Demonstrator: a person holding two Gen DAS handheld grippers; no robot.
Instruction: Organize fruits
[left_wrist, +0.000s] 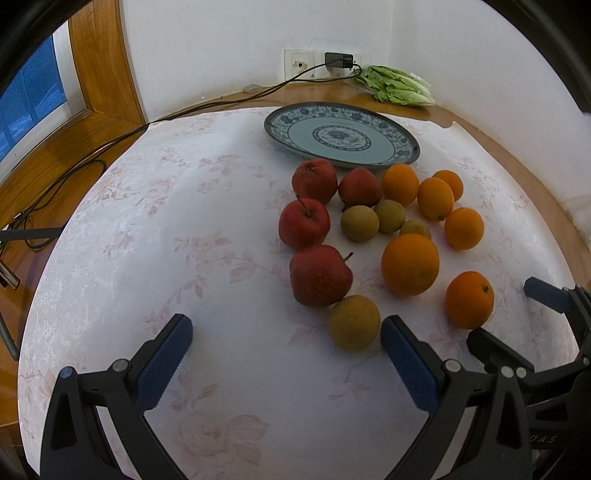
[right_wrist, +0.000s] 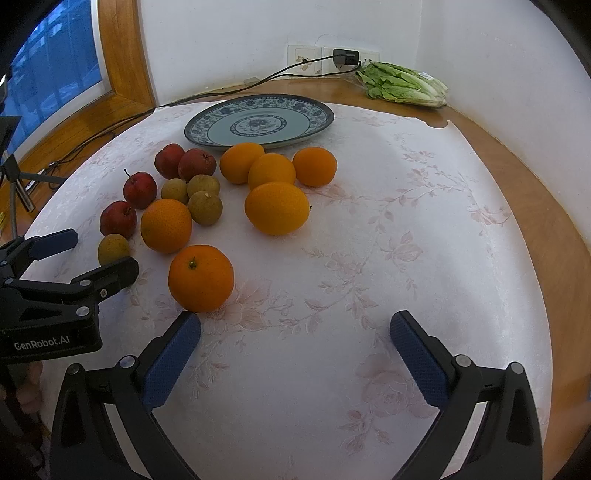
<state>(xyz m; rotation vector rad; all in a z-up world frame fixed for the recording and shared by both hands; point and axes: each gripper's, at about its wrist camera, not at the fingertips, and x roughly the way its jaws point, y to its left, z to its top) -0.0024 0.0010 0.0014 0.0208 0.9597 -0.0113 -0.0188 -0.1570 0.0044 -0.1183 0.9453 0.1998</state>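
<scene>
Fruits (right_wrist: 201, 278) lie loose on the cloth-covered bench (right_wrist: 406, 229), just short of an empty patterned plate (right_wrist: 258, 120) at 12 o'clock. Lettuce (right_wrist: 406, 86) sits by the wall at 1 o'clock. Left tongs (left_wrist: 286, 332) and right tongs (right_wrist: 295, 330) gape wide, holding nothing. Nearest the right tongs, an orange's stem end points toward the camera.

You're holding both grippers low, side by side: left gripper (left_wrist: 286, 341) jaws spread wide, right gripper (right_wrist: 295, 338) jaws spread wide, gripping nothing.
</scene>
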